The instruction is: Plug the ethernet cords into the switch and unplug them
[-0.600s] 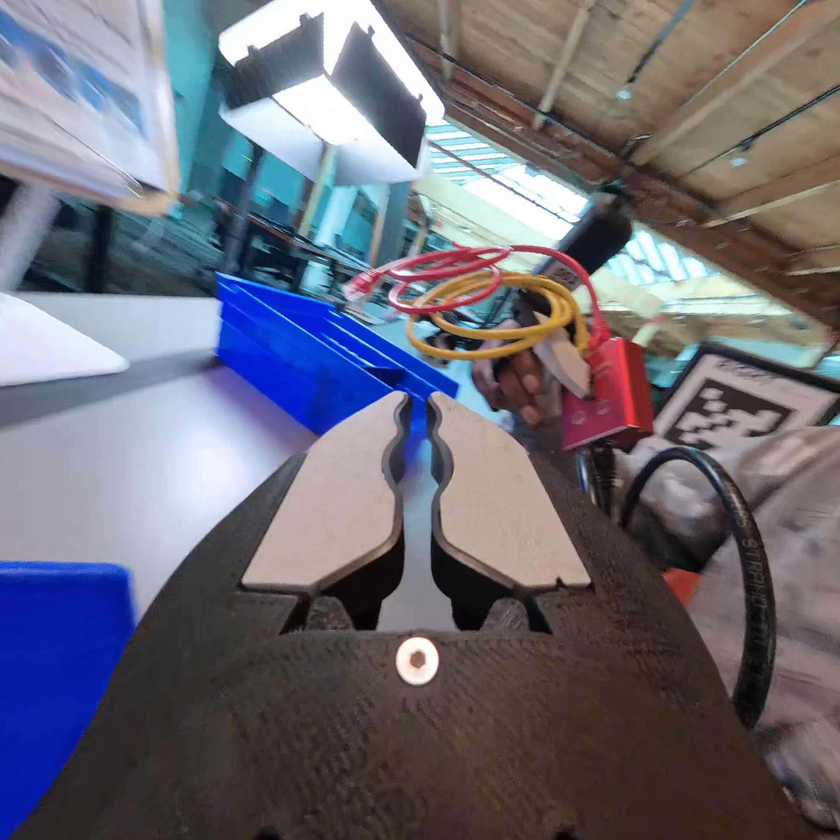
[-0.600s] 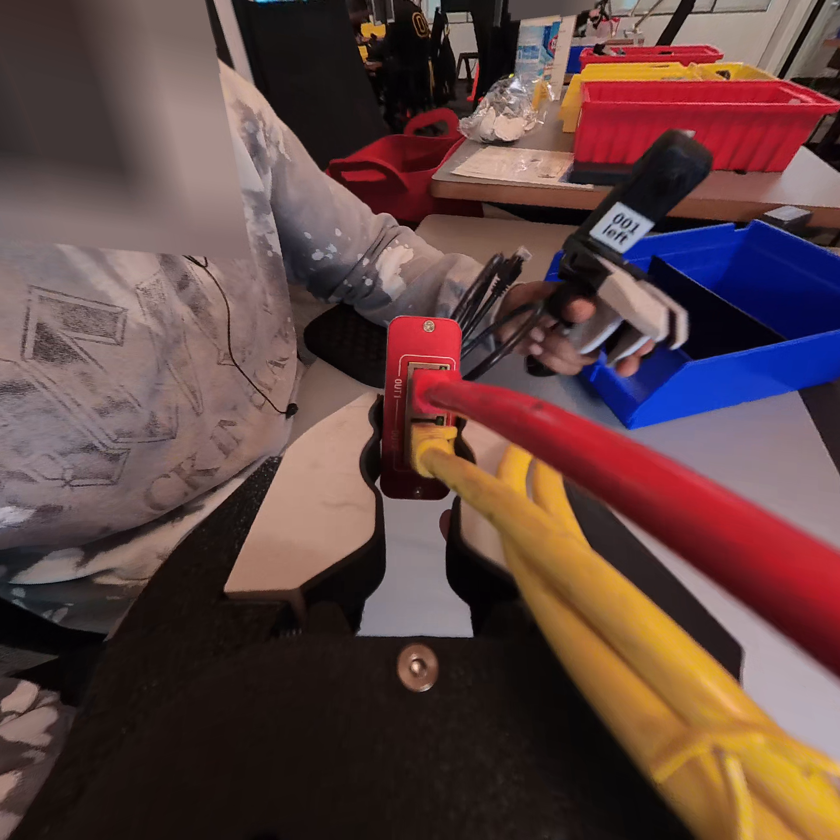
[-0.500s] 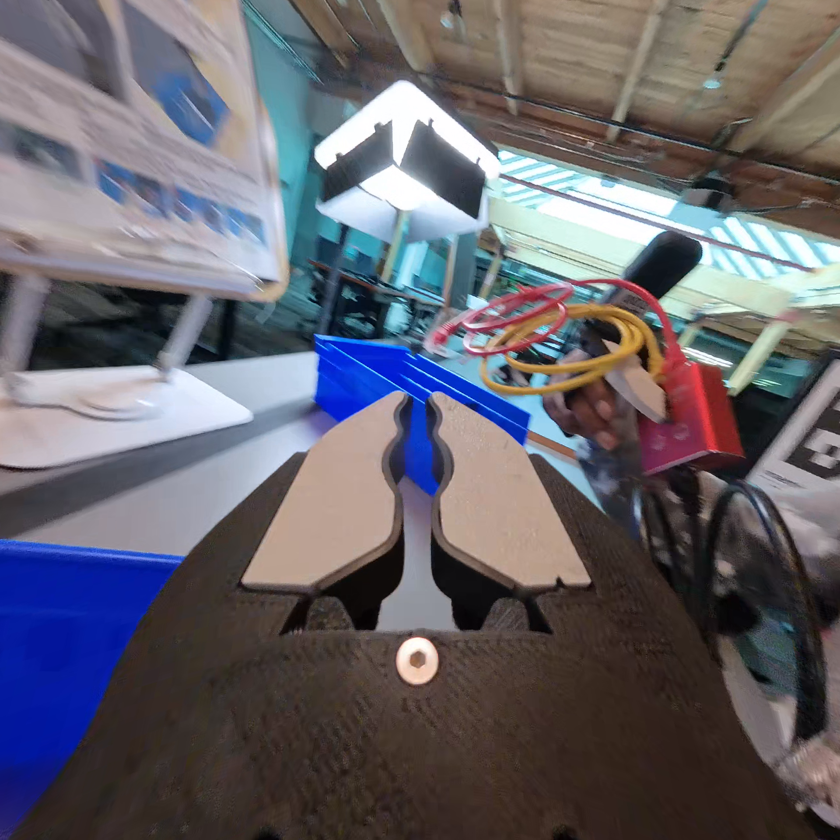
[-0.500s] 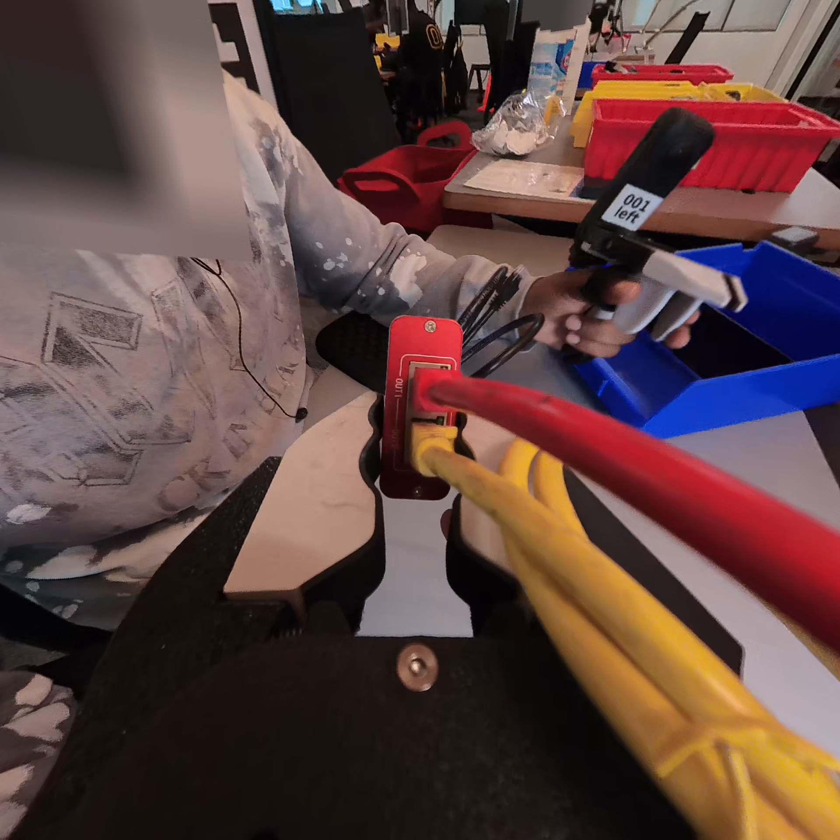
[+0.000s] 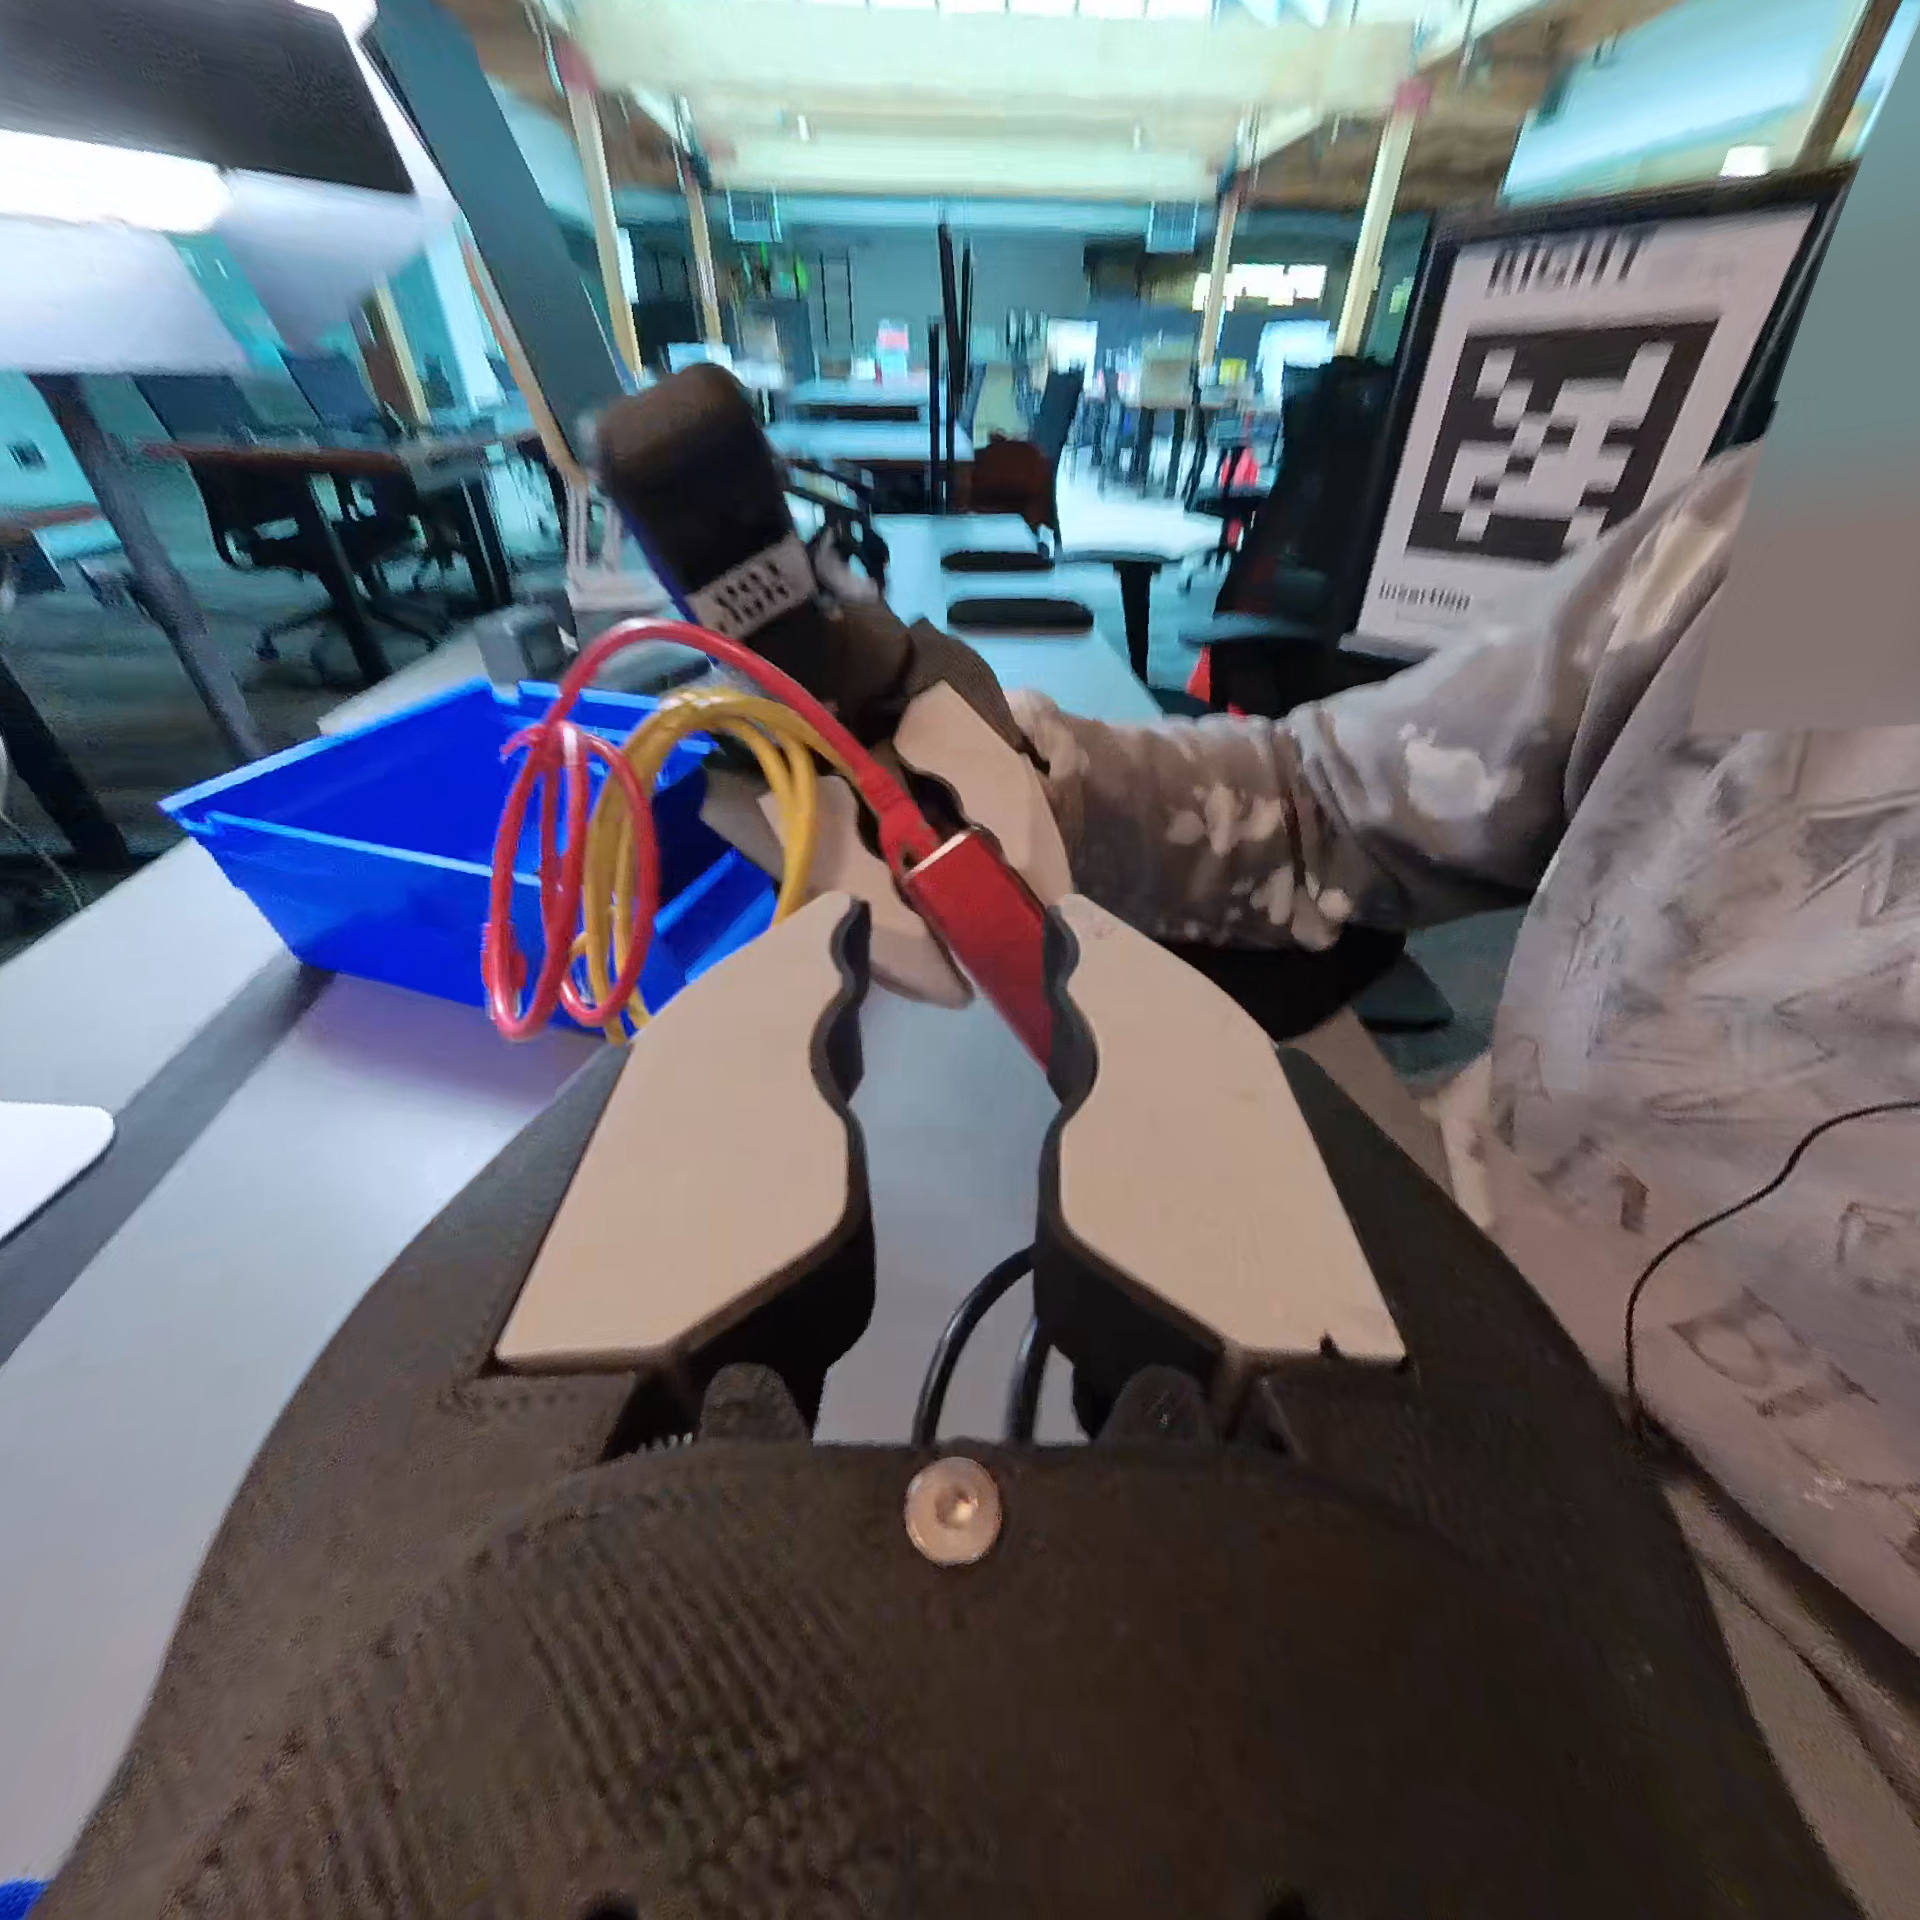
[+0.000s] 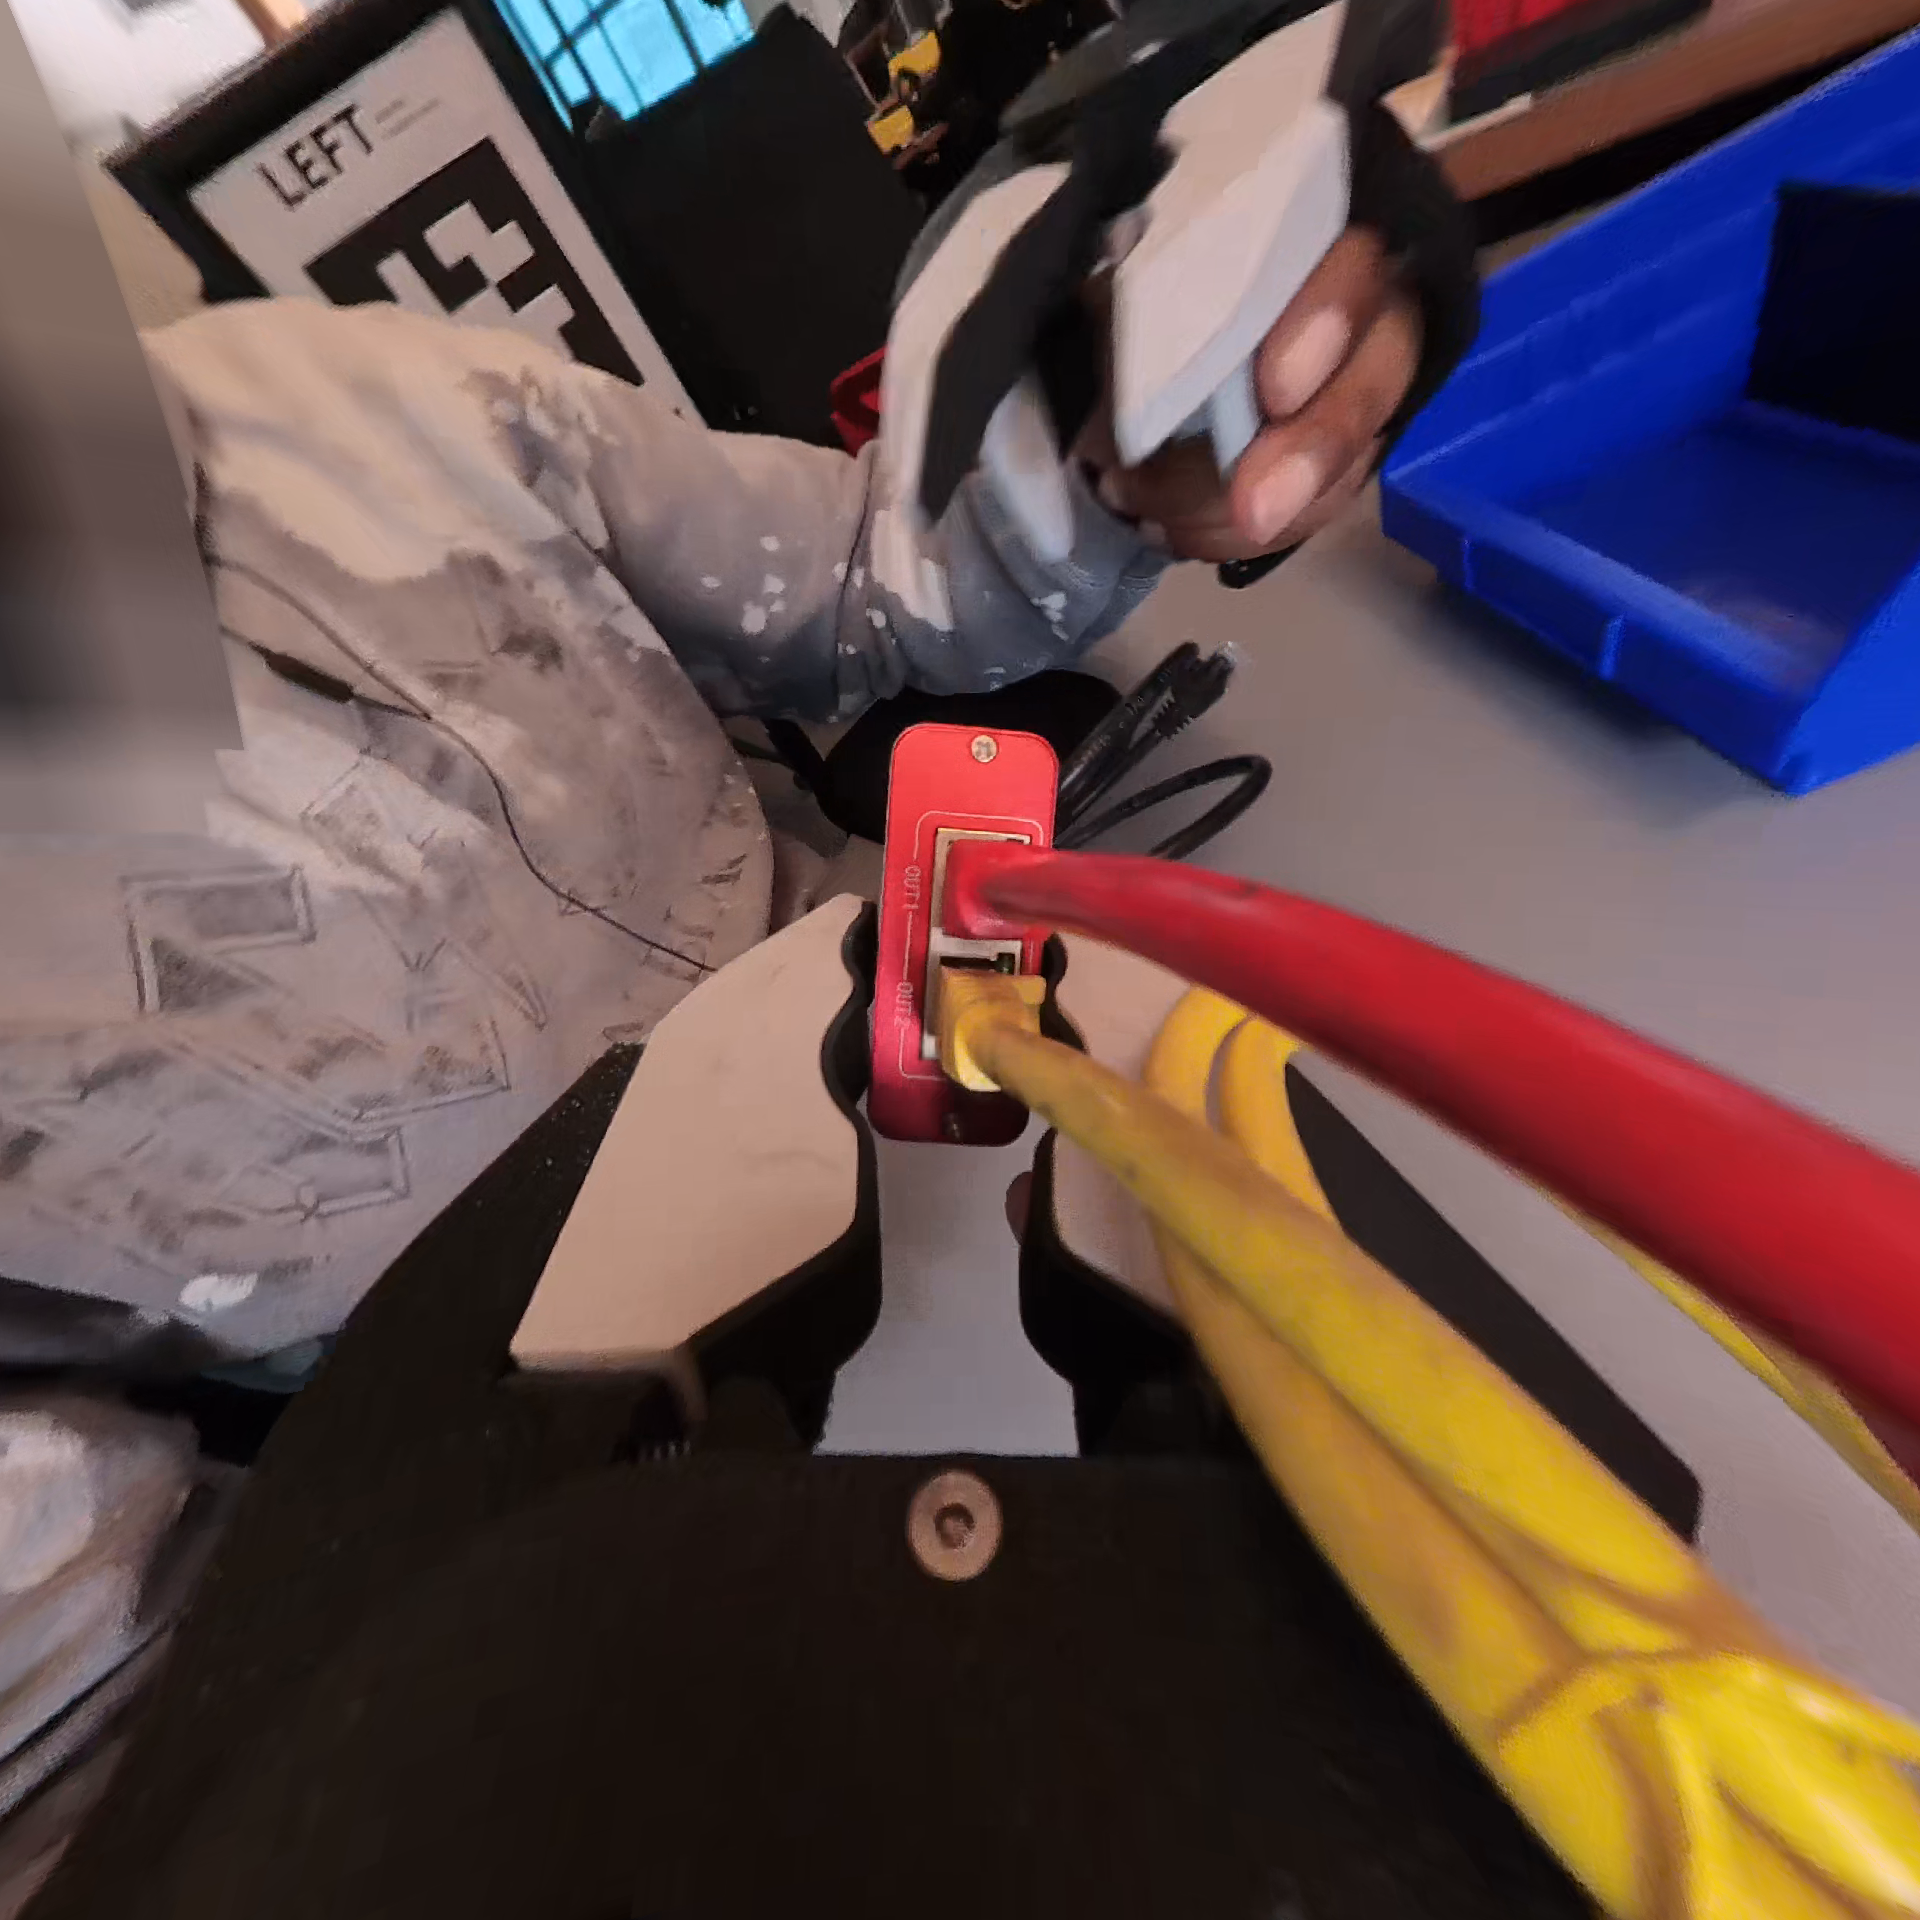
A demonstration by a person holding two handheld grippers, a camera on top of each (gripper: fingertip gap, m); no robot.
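Working above a grey table [image 6: 1507, 883], with a blue bin [image 6: 1662, 540] at its far side and a loose black cable [image 6: 1174, 790] lying just behind the action. Easy to snag that cable if carried low.

Clamped in the right gripper [image 6: 956, 997]: the red switch [image 6: 971, 790], held off the table by its narrow edges. Fingers closed tight against both sides, port face turned back toward the camera. Only a thin hold, so likely to twist or slip out under any sideways pull.

Facing it, the left gripper [image 5: 951, 935]: fingers parted by a moderate gap, holding nothing, pointed at the switch from what looks like its rear side. Blurred in the right wrist view, so hard to judge how near.

Plugged into the upper port, the red cord [image 6: 1455, 1039]; into the lower, the yellow cord [image 6: 1299, 1278]. Probably at the unplugging half of the job. Coiled slack hanging beside the right gripper, in front of the bin in the left wrist view. Risk of pinching cable rather than plug, straining the joint and dragging the switch from the fingers. Risk too of catching both cords at once, given such close ports.

Smallest, the latch tabs on the plugs: too small to make out. Left unpressed, likely to lock the plug and turn a pull into a yank.
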